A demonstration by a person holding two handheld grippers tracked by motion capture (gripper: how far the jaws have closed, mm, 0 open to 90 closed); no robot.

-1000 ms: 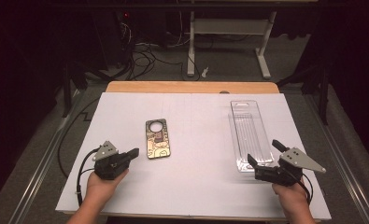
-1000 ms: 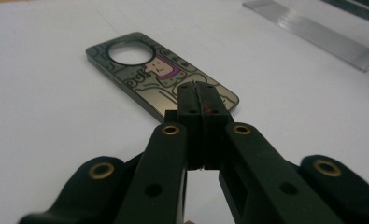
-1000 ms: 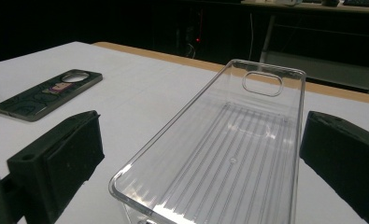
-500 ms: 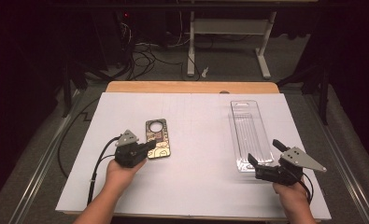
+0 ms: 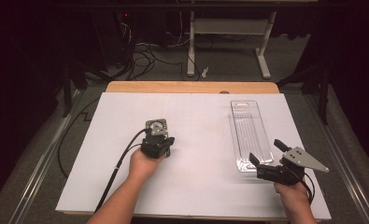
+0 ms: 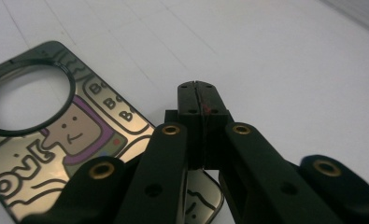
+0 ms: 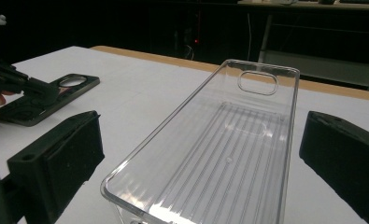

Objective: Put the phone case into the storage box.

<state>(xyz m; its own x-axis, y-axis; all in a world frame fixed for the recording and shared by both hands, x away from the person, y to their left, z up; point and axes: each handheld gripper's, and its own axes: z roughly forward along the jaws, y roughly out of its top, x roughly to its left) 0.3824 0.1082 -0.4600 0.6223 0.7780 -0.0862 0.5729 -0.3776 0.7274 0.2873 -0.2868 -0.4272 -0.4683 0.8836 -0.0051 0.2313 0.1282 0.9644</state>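
With its fingers closed on nothing, the left gripper (image 6: 201, 93) (over the phone case (image 6: 56, 140) mid-counter) is best opened first, while the wide-open right gripper (image 7: 196, 154) frames the clear tray (image 7: 219, 140).

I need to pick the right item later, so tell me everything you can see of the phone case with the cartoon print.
The phone case lies flat on the white table, left of centre. It looks glossy and mirror-like, with a dark rim, rounded corners, a large round camera hole near one end and a cartoon figure with purple, plus doodled letters. The left gripper, jaws shut, hangs over its near end; whether it touches cannot be told.
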